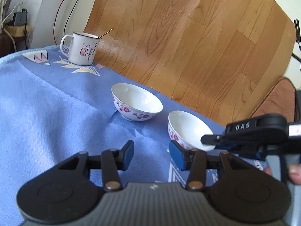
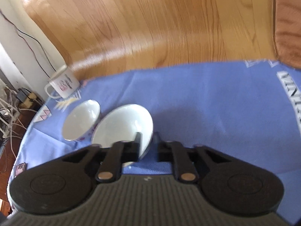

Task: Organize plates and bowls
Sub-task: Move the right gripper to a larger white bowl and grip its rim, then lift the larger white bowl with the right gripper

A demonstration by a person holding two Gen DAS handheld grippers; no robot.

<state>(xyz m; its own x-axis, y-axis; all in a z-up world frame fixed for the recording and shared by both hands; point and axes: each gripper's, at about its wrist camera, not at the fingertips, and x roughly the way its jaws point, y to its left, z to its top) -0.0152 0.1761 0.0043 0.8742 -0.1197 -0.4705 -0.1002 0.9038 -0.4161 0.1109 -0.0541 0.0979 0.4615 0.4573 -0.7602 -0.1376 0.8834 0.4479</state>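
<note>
While left tongs (image 1: 151, 155) gape, right tongs (image 2: 147, 144) pinch near bowl's (image 2: 122, 128) rim.

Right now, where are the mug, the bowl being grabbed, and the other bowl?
mug (image 1: 82, 50): left wrist view, on its white side.
grabbed bowl (image 2: 120, 126): right wrist view, on its white inside.
other bowl (image 1: 136, 98): left wrist view, on its inside.
</note>
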